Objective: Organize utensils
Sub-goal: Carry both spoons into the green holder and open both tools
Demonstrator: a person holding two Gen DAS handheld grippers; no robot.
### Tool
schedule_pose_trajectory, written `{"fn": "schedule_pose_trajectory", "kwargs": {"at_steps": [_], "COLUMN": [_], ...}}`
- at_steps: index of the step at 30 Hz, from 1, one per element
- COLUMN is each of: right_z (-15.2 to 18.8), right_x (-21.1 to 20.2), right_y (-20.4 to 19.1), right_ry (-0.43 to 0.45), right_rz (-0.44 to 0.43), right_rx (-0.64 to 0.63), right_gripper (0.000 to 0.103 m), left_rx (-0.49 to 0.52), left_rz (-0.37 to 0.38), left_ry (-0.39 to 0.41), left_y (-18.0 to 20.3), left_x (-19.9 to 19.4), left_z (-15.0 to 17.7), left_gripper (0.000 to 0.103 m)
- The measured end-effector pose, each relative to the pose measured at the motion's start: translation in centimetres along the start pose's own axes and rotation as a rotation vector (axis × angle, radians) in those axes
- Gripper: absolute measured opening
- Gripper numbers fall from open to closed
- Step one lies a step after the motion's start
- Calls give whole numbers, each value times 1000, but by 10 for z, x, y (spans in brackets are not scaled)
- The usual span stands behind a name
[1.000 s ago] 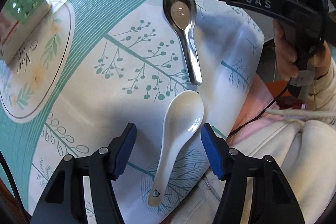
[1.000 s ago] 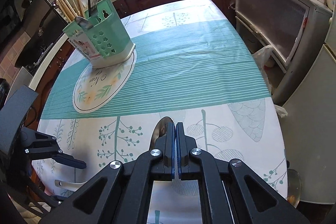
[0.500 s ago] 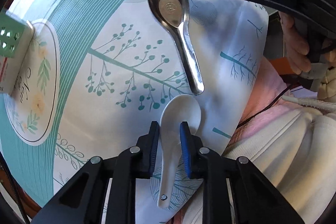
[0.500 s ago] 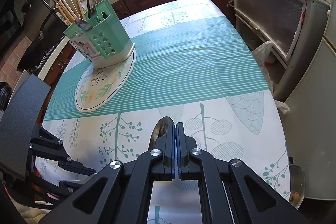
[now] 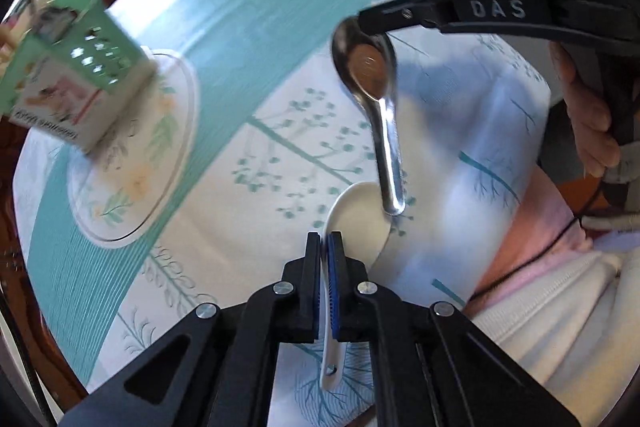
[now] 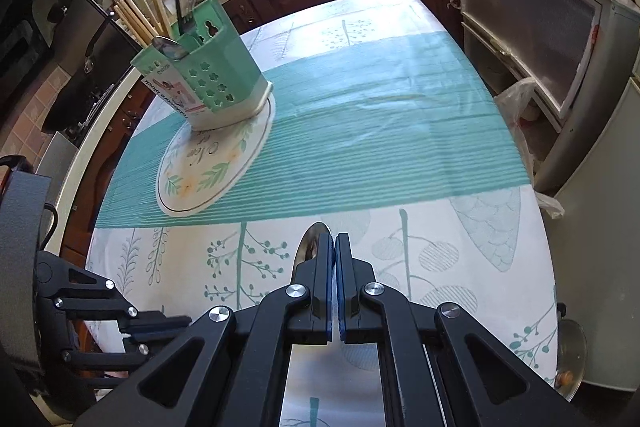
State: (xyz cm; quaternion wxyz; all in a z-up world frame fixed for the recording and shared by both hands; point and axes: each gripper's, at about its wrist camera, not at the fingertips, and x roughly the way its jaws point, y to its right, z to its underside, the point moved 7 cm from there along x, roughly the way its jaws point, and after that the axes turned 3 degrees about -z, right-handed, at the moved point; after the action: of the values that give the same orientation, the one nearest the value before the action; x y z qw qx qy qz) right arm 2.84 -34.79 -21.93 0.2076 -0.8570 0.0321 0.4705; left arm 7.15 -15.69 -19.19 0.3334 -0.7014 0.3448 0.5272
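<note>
My left gripper [image 5: 325,241] is shut on the handle of a white ceramic spoon [image 5: 360,215]. The spoon is raised off the tablecloth, with its bowl pointing away past the fingertips. A metal spoon [image 5: 370,67] lies just beyond it, its handle end overlapping the white bowl in the left wrist view. My right gripper [image 6: 334,241] is shut on the rim of the metal spoon [image 6: 309,247], most of which is hidden behind the fingers. A green utensil holder [image 6: 208,79] with chopsticks and cutlery stands at the far left of the table.
The holder rests on a round floral placemat [image 6: 216,167] over a teal-striped tablecloth [image 6: 380,147]. A person's hand [image 5: 588,131] holds the right gripper, and their light clothing sits at the near table edge. Cabinets [image 6: 532,39] flank the table's right side.
My left gripper's jaws closed on the white spoon's handle and rose with it, tilting so the green holder came further into view. The right gripper and metal spoon stayed put.
</note>
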Motion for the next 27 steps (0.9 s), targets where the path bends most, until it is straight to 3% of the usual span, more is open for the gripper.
{"fn": "schedule_pose_trajectory", "kwargs": {"at_steps": [4, 10, 13, 18, 27], "right_z": [-16, -44, -58, -80, -121], "right_x": [-8, -30, -42, -53, -76], "right_y": [-14, -36, -46, -65, -116], "right_ry": [52, 149, 191, 239, 367], "right_rz": [7, 32, 44, 55, 52], "right_rx": [-26, -91, -128, -185, -289], "right_gripper": [1, 1, 1, 1, 1], "left_rx": [-93, -240, -338, -480, -604], "left_rz": [-87, -154, -142, -60, -83], "left_ry": [86, 185, 250, 384, 562], "left_y": [-30, -59, -73, -98, -139], "left_x": [-18, -39, -48, -68, -115], "left_z": [0, -1, 0, 5, -6], "left_gripper": [1, 1, 1, 1, 1]}}
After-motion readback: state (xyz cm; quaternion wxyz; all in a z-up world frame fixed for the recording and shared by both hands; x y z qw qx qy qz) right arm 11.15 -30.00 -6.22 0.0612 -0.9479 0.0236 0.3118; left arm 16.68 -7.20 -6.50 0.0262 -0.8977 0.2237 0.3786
